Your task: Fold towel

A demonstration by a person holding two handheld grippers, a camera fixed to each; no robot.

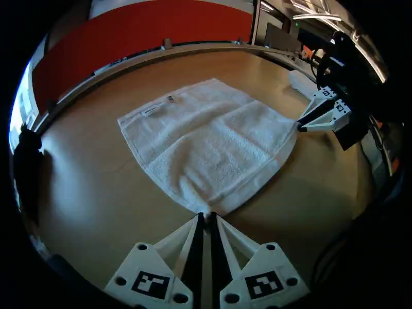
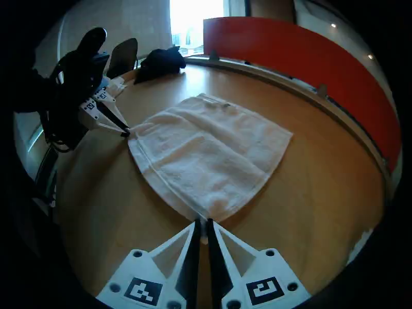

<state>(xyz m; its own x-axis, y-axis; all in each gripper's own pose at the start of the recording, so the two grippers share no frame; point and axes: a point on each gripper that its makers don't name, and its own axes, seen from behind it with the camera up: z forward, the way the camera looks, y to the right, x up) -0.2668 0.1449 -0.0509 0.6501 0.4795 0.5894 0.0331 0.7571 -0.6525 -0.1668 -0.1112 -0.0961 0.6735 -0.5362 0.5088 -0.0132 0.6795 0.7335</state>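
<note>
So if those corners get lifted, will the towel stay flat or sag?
Probably sag: the towel looks soft, puckering where the left gripper and right gripper pinch its corners. Thin, so likely light; the nubby surface shouldn't slip.

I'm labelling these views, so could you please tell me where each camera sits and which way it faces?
Left gripper view: on the left gripper, facing along its fingers across the towel toward the red panel; own fingers pinch the near corner; right gripper at far right.
Right gripper view: on the right gripper, facing across the towel toward a window; own fingers pinch the near corner; left gripper at upper left.
Shared: towel, table, red panel, both grippers.
</note>
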